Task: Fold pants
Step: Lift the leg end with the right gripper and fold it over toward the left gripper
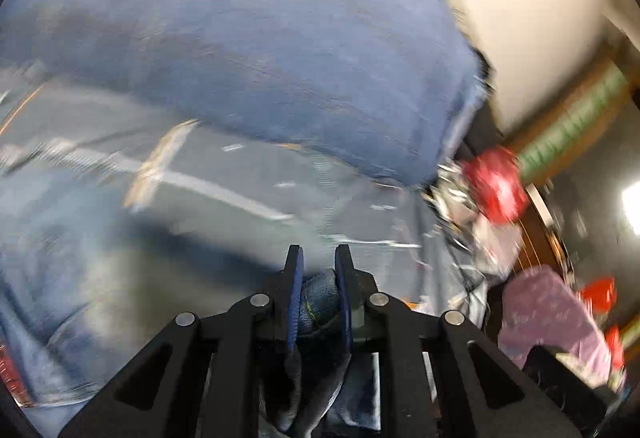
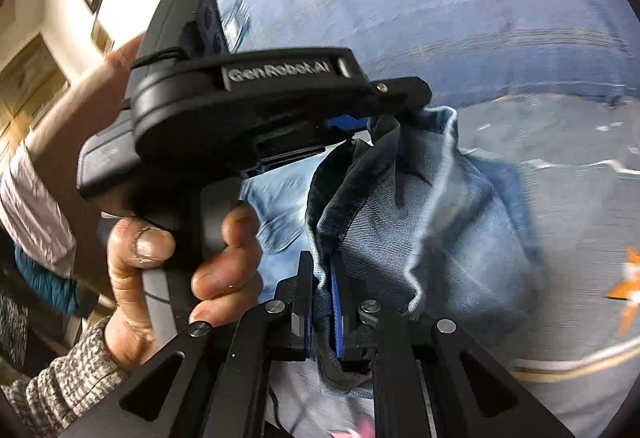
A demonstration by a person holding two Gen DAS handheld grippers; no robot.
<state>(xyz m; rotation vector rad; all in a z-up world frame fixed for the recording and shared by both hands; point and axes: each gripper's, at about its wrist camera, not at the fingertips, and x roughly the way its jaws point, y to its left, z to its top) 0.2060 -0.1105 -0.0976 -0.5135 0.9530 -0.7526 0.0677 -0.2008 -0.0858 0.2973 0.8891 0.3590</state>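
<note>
Your left gripper (image 1: 319, 278) and right gripper (image 2: 321, 302) each clamp the jeans (image 2: 420, 206), bunched between them mid-frame.

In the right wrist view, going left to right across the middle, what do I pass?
Grey knit sleeve → hand gripping the left gripper by its handle → denim pants, pinched in the right gripper → blue cushion surface → orange mark at the far edge.
</note>
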